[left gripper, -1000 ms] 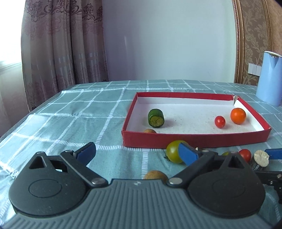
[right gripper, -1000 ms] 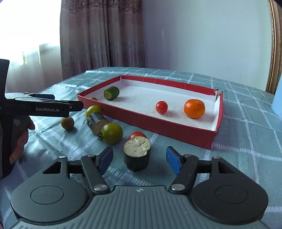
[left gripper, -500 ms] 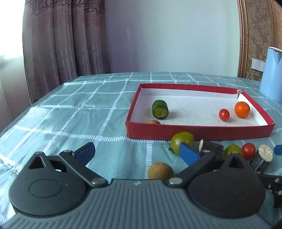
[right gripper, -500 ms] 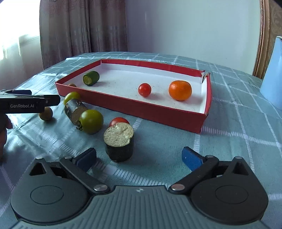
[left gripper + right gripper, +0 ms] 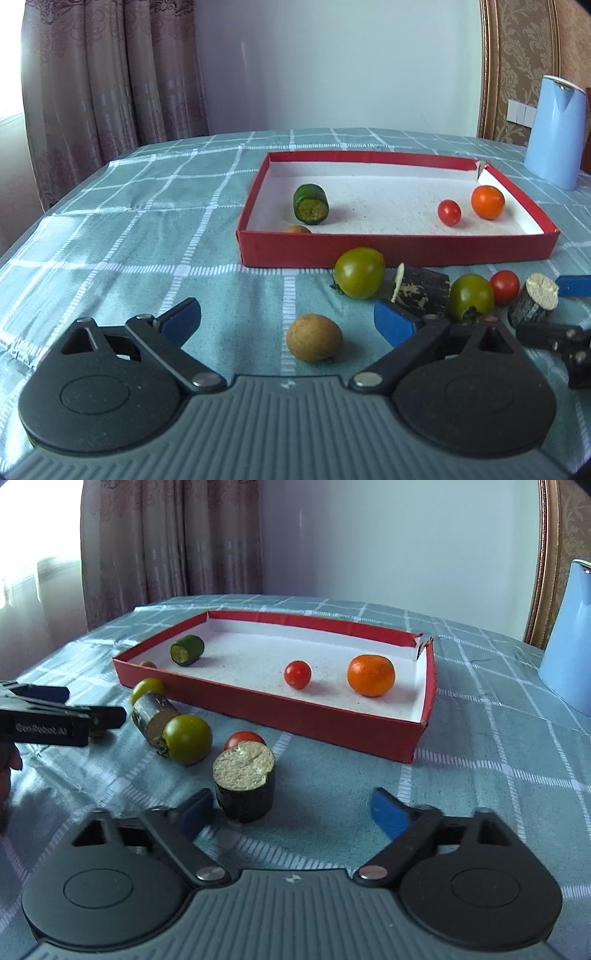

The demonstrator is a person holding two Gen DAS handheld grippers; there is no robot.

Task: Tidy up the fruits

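Note:
A red tray holds a green cucumber piece, a cherry tomato, an orange and a small brown fruit. In front of it lie two green tomatoes, a dark cylinder on its side, a red tomato and an upright dark stub. My left gripper is open, with a brown round fruit on the cloth between its fingers. My right gripper is closing; the stub stands by its left finger, unpressed.
A light blue kettle stands at the far right on the checked green tablecloth. Curtains hang behind the table's left side. The left gripper and part of a hand show at the left edge of the right wrist view.
The right jaws went from narrow around the stub to wide, then narrowed somewhat. The left view tipped, so the brown fruit now shows fully between the left fingers.

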